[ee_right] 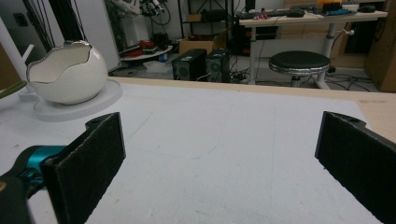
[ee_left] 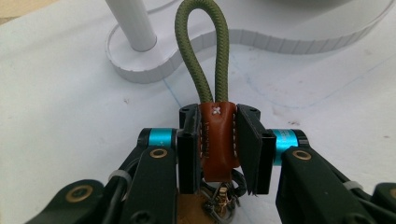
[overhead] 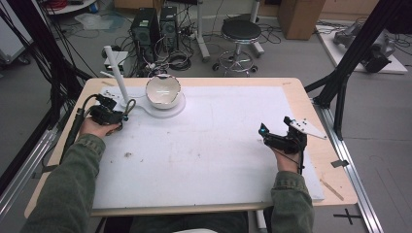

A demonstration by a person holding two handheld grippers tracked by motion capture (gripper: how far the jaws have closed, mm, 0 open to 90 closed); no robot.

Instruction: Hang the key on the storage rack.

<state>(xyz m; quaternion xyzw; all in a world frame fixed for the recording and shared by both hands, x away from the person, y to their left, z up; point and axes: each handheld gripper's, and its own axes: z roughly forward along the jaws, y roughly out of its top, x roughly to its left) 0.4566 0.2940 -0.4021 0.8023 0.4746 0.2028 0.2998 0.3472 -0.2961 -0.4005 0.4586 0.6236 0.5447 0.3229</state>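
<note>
My left gripper (ee_left: 217, 135) is shut on a keychain: its brown leather tab (ee_left: 217, 140) sits between the pads, and a green cord loop (ee_left: 201, 46) sticks out toward a white stand. In the high view the left gripper (overhead: 124, 115) is at the table's far left, close to the stand's slanted white post (overhead: 118, 73). A white eggshell-shaped bowl (overhead: 163, 91) rests on the stand's round base (overhead: 180, 104). My right gripper (overhead: 263, 133) hovers at the right side of the table, jaws wide apart and empty; its view shows the bowl (ee_right: 67, 70) far to the left.
A white foam mat (overhead: 209, 141) covers most of the wooden table (overhead: 335, 165). Beyond the far edge stand a black stool (overhead: 240, 36), two computer towers (overhead: 154, 29) and cables. A black frame leg (overhead: 347, 63) rises at the right.
</note>
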